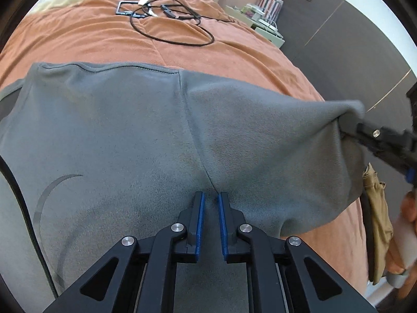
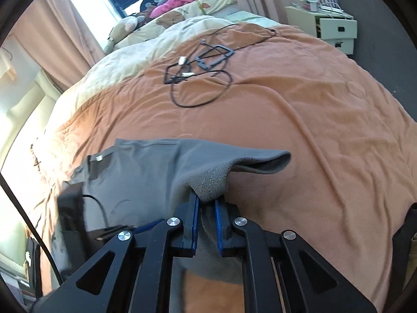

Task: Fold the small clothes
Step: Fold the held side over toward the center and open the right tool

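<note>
Left gripper (image 1: 210, 203) pinching grey garment (image 1: 130, 135) centre, right gripper (image 2: 207, 206) clamping its hem, bedspread (image 2: 299, 109) open beyond

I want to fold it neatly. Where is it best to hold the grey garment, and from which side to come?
Probably the grey garment is best pinched at its near hem, from the near bed edge, as both the left gripper and the right gripper do: the stitched edge there is thin and lifts free of the orange blanket.
</note>
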`<act>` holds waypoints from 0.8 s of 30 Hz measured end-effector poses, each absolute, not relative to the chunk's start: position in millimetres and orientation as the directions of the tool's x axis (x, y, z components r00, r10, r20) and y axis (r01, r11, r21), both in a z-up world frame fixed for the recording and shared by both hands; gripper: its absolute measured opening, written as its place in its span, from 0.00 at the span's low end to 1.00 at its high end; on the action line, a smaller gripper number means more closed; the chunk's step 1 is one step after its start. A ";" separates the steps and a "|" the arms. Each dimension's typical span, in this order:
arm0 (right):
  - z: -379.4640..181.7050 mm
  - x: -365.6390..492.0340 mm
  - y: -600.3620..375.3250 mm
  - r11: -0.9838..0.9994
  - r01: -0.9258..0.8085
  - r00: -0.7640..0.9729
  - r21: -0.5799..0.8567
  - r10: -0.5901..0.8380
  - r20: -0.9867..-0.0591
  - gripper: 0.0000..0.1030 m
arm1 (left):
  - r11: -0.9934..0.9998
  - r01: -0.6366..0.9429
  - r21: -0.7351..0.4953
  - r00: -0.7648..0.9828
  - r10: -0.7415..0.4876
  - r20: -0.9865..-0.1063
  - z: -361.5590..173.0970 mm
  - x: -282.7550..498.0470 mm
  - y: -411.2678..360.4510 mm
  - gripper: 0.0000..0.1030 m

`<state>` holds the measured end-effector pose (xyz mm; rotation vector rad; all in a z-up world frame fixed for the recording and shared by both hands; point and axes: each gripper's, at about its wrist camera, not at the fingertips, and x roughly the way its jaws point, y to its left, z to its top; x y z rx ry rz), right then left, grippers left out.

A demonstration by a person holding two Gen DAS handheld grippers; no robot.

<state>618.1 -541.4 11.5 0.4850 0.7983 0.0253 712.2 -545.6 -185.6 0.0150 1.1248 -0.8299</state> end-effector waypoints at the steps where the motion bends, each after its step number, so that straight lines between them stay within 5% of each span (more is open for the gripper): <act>1: 15.6 619.7 -536.1 0.895 0.148 0.703 0.420 0.204 -0.682 0.07 | 0.708 0.593 -0.383 0.174 -0.577 -0.798 -185.9 710.9 -546.3 0.11; 24: 6.9 661.7 -413.8 0.904 0.008 0.593 0.427 0.339 -0.730 0.10 | 0.797 0.514 -0.316 0.288 -0.508 -0.812 -131.2 727.3 -412.1 0.11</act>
